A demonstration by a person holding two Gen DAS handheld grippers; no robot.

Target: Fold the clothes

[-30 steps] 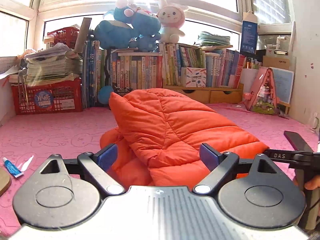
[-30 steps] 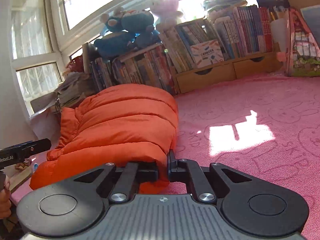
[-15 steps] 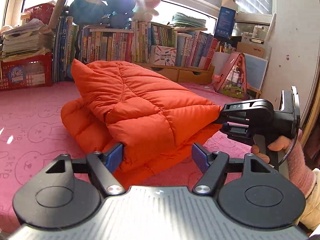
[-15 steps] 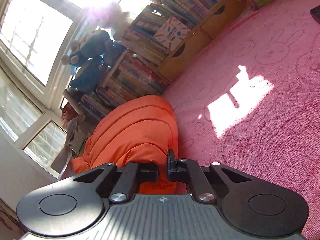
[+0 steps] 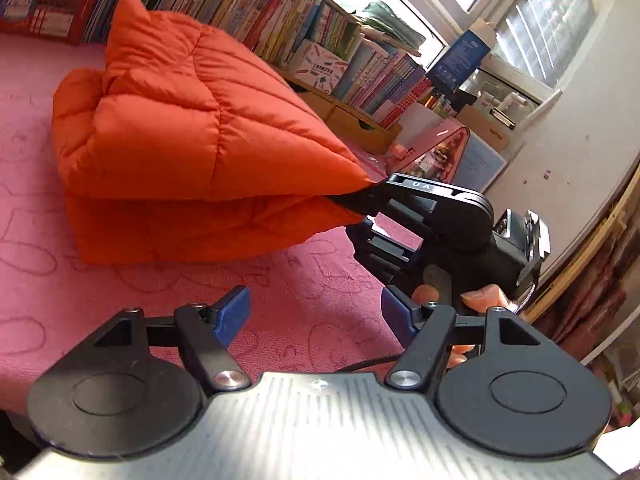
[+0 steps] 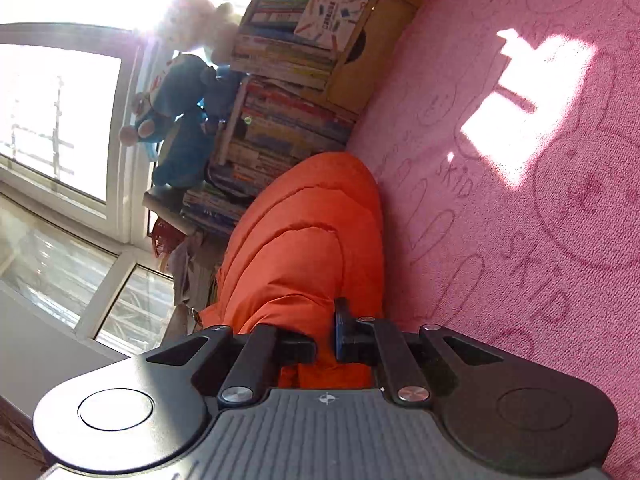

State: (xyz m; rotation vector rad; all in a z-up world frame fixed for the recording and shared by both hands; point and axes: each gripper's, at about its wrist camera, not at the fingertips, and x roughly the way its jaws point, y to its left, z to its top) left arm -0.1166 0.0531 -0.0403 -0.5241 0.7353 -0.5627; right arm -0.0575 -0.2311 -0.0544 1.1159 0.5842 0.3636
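An orange quilted puffer jacket lies folded in layers on the pink mat. My left gripper hangs open over bare mat in front of the jacket, its blue pads apart and touching nothing. In the left wrist view my right gripper, held by a person's hand, pinches the jacket's near right corner and lifts the top layer. The right wrist view is rolled sideways; there my right gripper is shut on a fold of the orange jacket, which stretches away from the fingers.
Shelves of books and wooden drawers line the far edge under the windows. A red basket stands at far left, a pink house-shaped toy at right. Blue plush toys sit on the books. Pink mat spreads right of the jacket.
My left gripper has pulled back from the jacket and tilted; its pads now frame bare mat. My right gripper has rolled further sideways, still holding the jacket corner.
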